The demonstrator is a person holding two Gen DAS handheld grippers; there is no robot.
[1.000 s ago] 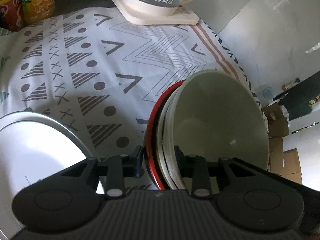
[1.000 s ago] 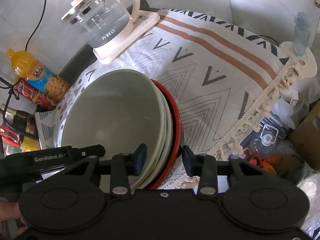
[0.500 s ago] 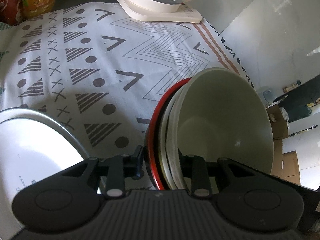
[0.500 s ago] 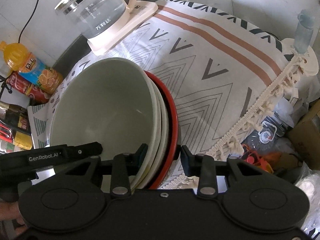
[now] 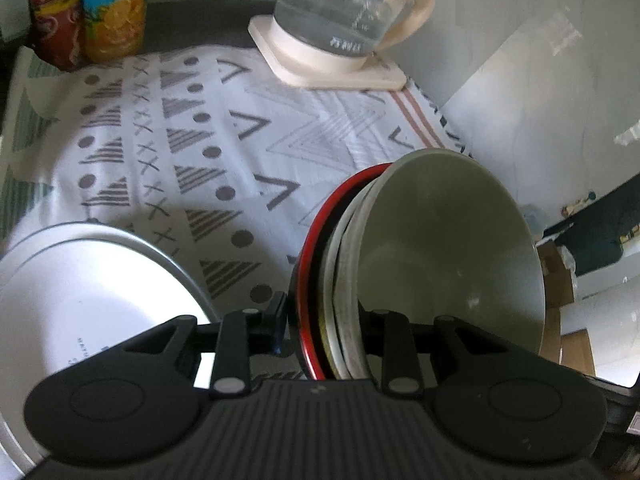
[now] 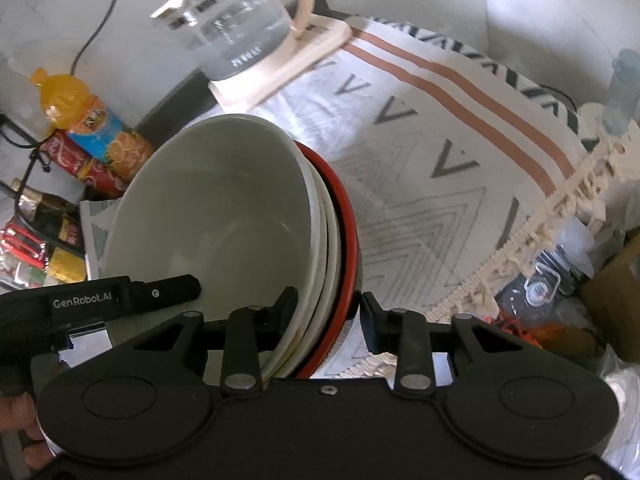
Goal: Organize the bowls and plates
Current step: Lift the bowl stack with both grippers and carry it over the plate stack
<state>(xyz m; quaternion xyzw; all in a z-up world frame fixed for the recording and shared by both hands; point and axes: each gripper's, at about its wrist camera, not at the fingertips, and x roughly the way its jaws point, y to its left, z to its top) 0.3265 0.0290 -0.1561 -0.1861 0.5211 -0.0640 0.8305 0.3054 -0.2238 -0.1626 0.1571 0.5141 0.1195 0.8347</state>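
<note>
Above the patterned tablecloth, both my left gripper and right gripper clamp opposite rims of the nested bowl stack, right jaws having just closed further.

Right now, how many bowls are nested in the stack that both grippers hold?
4, by the rims that show: a grey-green bowl innermost, two white bowls around it, and a red-rimmed bowl outermost. More may be hidden between them.

Glossy glazed bowls in a shiny red-rimmed one – matt woven cloth, clear glass kettle, matt black plastic grippers.
</note>
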